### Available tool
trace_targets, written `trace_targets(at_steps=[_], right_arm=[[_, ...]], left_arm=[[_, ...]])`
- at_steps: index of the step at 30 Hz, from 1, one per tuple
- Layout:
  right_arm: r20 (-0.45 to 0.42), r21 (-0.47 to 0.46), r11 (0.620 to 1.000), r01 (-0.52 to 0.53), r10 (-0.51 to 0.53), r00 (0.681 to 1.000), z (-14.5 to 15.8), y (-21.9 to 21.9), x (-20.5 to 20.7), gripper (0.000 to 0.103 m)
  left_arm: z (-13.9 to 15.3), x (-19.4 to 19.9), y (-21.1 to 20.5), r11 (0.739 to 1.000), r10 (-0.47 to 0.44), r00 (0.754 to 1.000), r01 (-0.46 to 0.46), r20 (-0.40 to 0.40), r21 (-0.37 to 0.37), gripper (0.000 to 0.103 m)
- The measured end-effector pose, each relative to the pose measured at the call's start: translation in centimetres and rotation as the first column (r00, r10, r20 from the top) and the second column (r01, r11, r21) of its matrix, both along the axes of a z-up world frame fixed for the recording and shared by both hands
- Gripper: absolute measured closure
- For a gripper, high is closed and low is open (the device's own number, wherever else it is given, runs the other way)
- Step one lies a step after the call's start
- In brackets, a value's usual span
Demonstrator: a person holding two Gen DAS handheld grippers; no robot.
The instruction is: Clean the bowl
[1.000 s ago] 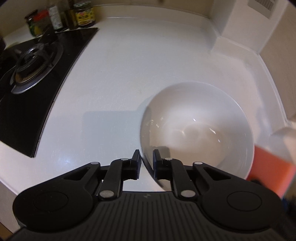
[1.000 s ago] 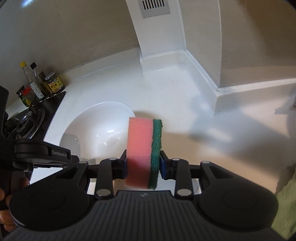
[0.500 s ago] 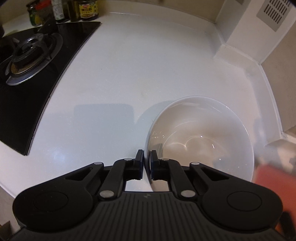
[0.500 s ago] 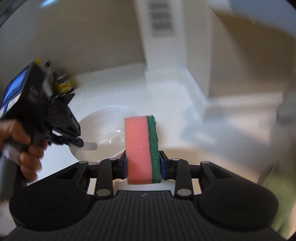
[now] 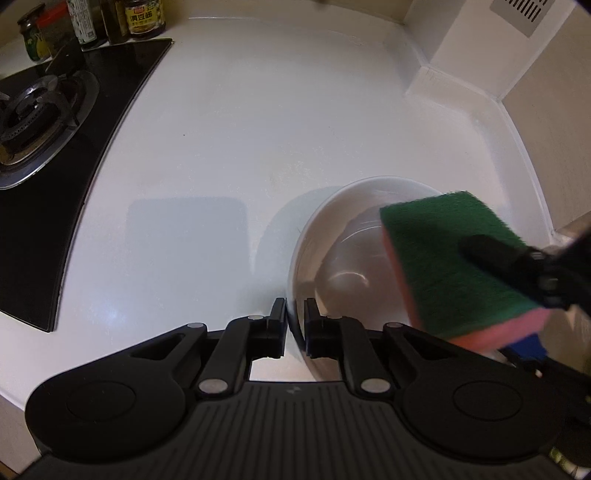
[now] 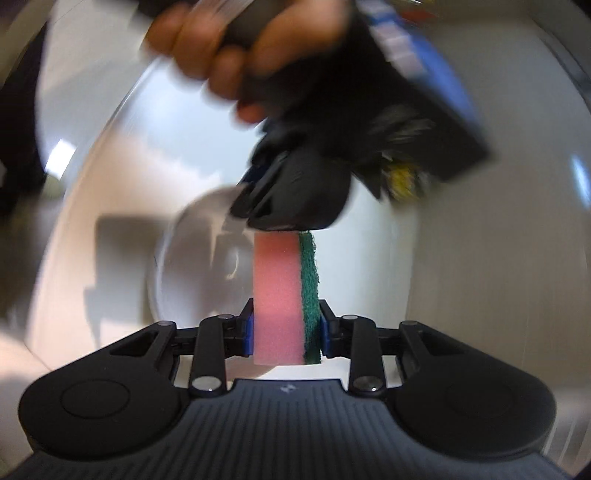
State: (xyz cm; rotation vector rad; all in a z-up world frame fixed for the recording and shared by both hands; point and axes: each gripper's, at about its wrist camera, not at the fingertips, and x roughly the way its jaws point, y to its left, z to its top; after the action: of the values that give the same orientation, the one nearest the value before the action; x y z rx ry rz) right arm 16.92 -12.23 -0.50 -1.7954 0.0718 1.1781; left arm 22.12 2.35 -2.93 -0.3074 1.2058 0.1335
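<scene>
A white bowl [image 5: 332, 236] rests on the white counter [image 5: 258, 129], low and right in the left wrist view. My left gripper [image 5: 295, 321] straddles its near rim, one finger outside and one inside. The rim fills the gap, and the jaws are opening. My right gripper [image 6: 286, 325] is shut on a pink sponge with a green scouring face [image 6: 284, 295]. In the left wrist view the sponge [image 5: 454, 266] hangs over the bowl's inside, green face up. The right wrist view is blurred. There the bowl [image 6: 192, 266] lies beyond the sponge, under the left gripper [image 6: 291, 206] and the hand [image 6: 221, 48] holding it.
A black gas hob with a burner [image 5: 37, 110] takes up the counter's left side. Several jars and bottles [image 5: 144, 18] stand behind it. A boxed wall corner with a vent [image 5: 524, 14] rises at the back right.
The right gripper has swung the sponge over the bowl and into the left wrist view. The left gripper's fingers stand slightly wider on the rim than half a second ago.
</scene>
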Motion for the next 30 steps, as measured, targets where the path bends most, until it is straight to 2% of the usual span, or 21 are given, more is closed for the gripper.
trace_targets(at_steps=[2, 5, 8, 11, 13, 14, 15, 16, 17, 18, 19, 21, 22, 24, 25, 27, 29, 30], right_arm=[[0.012, -0.062, 0.993, -0.103, 0.104, 0.995, -0.6, -0.3, 0.3, 0.076], [0.046, -0.175, 0.951, -0.254, 0.265, 0.963, -1.6, -0.8, 0.2, 0.076], [0.035, -0.282, 0.908, -0.309, 0.332, 0.943, -2.7, -1.0, -0.1, 0.076], [-0.051, -0.322, 0.911, -0.259, 0.257, 0.965, -2.6, 0.0, -0.3, 0.075], [-0.140, -0.311, 0.932, -0.186, 0.149, 0.979, -1.5, 1.2, -0.2, 0.074], [-0.219, -0.290, 0.948, -0.132, 0.068, 0.973, -0.6, 2.0, 0.2, 0.074], [-0.308, -0.270, 0.960, -0.079, -0.009, 0.951, 0.3, 2.5, 0.7, 0.074], [-0.362, -0.256, 0.966, -0.039, -0.058, 0.930, 0.7, 2.6, 1.0, 0.074], [-0.446, -0.229, 0.973, 0.026, -0.128, 0.886, 1.7, 2.9, 2.0, 0.074], [-0.531, -0.206, 0.974, 0.096, -0.194, 0.825, 2.7, 3.2, 3.0, 0.074], [-0.585, -0.191, 0.973, 0.132, -0.221, 0.780, 3.4, 3.2, 3.7, 0.074], [-0.737, -0.099, 0.963, 0.250, -0.240, 0.632, 5.9, 2.3, 5.6, 0.074], [-0.735, -0.056, 0.961, 0.270, -0.223, 0.641, 6.5, 2.0, 5.6, 0.074], [-0.593, 0.030, 0.972, 0.235, -0.171, 0.787, 6.8, 0.7, 4.7, 0.075], [-0.549, 0.040, 0.979, 0.202, -0.147, 0.822, 6.5, 0.3, 4.3, 0.075], [-0.366, 0.019, 0.997, 0.070, -0.058, 0.929, 4.5, -0.6, 2.4, 0.075], [-0.183, -0.043, 0.994, -0.096, 0.087, 0.979, 2.1, -1.9, 0.9, 0.075], [-0.134, -0.081, 0.984, -0.160, 0.148, 0.980, 1.0, -2.6, 0.5, 0.075]], left_arm=[[0.0, -0.1, 0.0, 1.000, -0.020, 1.000, 0.020, -0.001, 0.002, 0.087], [-0.2, -0.1, 0.1, 0.999, -0.037, 0.999, 0.037, 0.001, -0.004, 0.085], [-0.3, -0.2, 0.2, 1.000, -0.026, 1.000, 0.026, 0.008, -0.003, 0.085], [-0.5, -0.2, 0.6, 1.000, 0.012, 1.000, -0.012, 0.013, -0.018, 0.084], [-0.7, -0.2, 0.8, 0.999, 0.035, 0.999, -0.035, 0.017, -0.031, 0.085], [-0.7, -0.2, 0.6, 0.999, 0.038, 0.999, -0.038, 0.018, -0.034, 0.085], [-0.6, -0.1, 0.4, 0.999, 0.042, 0.999, -0.041, 0.021, -0.031, 0.084], [-0.6, 0.0, 0.4, 0.999, 0.043, 0.999, -0.042, 0.023, -0.024, 0.083], [-0.7, -0.1, 0.7, 0.999, 0.040, 0.999, -0.039, 0.024, -0.020, 0.083], [-0.8, -0.3, 1.0, 0.999, 0.038, 0.999, -0.037, 0.023, -0.023, 0.083], [-0.8, -0.2, 1.1, 0.999, 0.033, 0.999, -0.032, 0.019, -0.030, 0.084], [-0.8, -0.1, 1.3, 0.999, 0.024, 1.000, -0.024, 0.015, -0.039, 0.084], [-0.8, 0.0, 1.4, 0.999, 0.023, 1.000, -0.022, 0.013, -0.044, 0.085], [-0.8, 0.1, 1.5, 0.999, 0.013, 1.000, -0.013, 0.009, -0.050, 0.087], [-0.7, 0.2, 1.6, 0.999, 0.004, 1.000, -0.004, 0.008, -0.047, 0.088], [-0.5, 0.2, 1.6, 0.999, -0.013, 1.000, 0.013, 0.011, -0.037, 0.090], [-0.3, 0.2, 1.6, 0.999, -0.028, 0.999, 0.029, 0.015, -0.030, 0.092], [-0.3, 0.4, 1.6, 0.999, -0.033, 0.999, 0.033, 0.018, -0.031, 0.093]])
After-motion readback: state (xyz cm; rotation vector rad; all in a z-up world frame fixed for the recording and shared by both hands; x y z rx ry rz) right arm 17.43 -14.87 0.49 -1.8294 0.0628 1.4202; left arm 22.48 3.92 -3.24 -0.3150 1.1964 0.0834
